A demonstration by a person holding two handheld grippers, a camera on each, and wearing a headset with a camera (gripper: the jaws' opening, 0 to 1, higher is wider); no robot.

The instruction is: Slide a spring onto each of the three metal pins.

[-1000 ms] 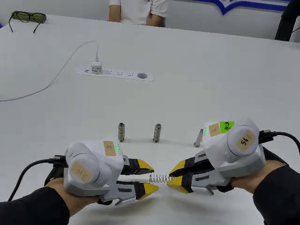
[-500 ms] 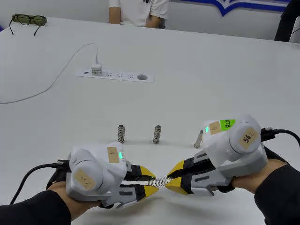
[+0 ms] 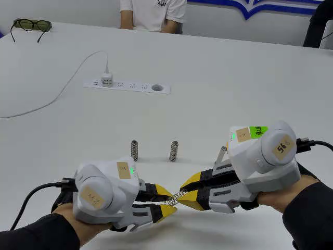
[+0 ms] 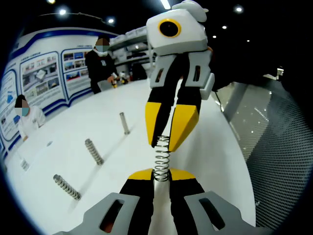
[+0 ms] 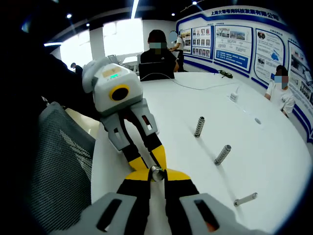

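Spring point(image 4: 161, 159) pinched between left claw point(image 4: 155, 175) and right claw point(image 5: 156, 172).

White table point(image 3: 234, 78), mesh chair point(image 4: 279, 132), blue-trimmed poster wall point(image 5: 234, 34), bright windows point(image 5: 117, 34), ceiling spotlights point(image 4: 62, 11)

Pwr strip point(image 3: 136, 86) w/ charger point(image 3: 106, 79) plugged in; glasses point(image 3: 32, 23) far left.

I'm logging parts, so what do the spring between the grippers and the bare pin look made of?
The spring looks like thin bright steel wire: silvery coils with glints. The bare pin seems solid metal, a smooth grey rod with dull sheen. Alloy can't be told.
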